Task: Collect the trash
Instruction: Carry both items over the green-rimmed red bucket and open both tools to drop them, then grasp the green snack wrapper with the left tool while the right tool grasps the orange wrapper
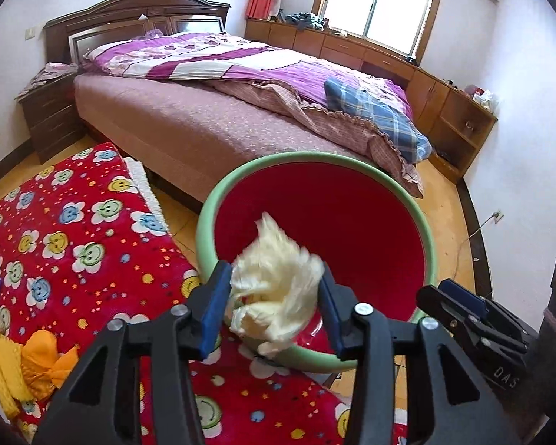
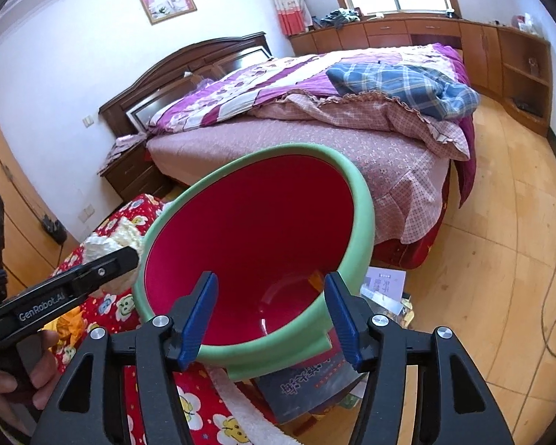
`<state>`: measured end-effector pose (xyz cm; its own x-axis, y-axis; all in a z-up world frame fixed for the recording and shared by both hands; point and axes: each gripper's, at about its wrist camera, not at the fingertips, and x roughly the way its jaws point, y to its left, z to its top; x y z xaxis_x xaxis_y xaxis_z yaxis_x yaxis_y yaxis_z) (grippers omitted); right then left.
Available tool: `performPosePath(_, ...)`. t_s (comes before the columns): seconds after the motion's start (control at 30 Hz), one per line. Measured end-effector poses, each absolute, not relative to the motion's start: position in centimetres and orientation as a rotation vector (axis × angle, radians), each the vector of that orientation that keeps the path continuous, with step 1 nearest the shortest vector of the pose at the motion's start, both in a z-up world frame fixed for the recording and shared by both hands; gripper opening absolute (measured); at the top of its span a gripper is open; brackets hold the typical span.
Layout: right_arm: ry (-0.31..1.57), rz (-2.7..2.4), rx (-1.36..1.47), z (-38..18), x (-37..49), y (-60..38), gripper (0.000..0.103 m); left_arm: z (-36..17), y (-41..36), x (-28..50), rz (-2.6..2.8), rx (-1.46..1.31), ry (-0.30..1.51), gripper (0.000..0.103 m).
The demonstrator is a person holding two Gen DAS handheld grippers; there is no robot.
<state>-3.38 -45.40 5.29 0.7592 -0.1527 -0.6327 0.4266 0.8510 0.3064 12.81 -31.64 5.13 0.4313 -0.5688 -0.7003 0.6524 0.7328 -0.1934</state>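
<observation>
Left wrist view. Left gripper (image 1: 276, 306): jaws part open, blue pads either side of a crumpled cream wad of tissue (image 1: 274, 282). The wad was blurred; whether the pads pressed on it could not be told. It sat over the near rim of the bin (image 1: 315, 157), a tilted bucket with a green outside and red inside, its mouth turned toward the camera. The bin lay partly on a red blanket with smiley flowers (image 1: 74, 230) at the left. Yellow and orange scraps (image 1: 29, 367) lay on that blanket at the near left. The right gripper (image 1: 459, 300) entered at the near right, just beside the bin. A bed (image 1: 204, 126) with a purple quilt stood beyond.

Right wrist view. Right gripper (image 2: 270, 315): jaws well apart, straddling the bin's near rim (image 2: 263, 361); the left pad overlapped the rim, the right pad stood just off it, and no firm grip could be confirmed. The bin's red inside showed bare. The left gripper (image 2: 103, 263) reached in from the left, held by a hand (image 2: 22, 374), with the tissue wad (image 2: 111, 241) at its tip just outside the bin's left rim. A book (image 2: 307, 382) lay on the floor under the bin.
</observation>
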Motion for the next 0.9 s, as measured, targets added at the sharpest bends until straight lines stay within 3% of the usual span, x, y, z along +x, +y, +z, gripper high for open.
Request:
performPosePath(0.47, 0.612, -0.321, 0.466, 6.2, -5.0, -43.9, 0.063, 6.8, -28.6, 11.0, -0.743, 0.071, 0.819, 0.049)
performPosePath(0.9, 0.623, -0.211, 0.429, 7.6, -5.1, -38.8, 0.075, 8.6, -20.2, 8.8, -0.618, 0.026, 0.786, 0.049)
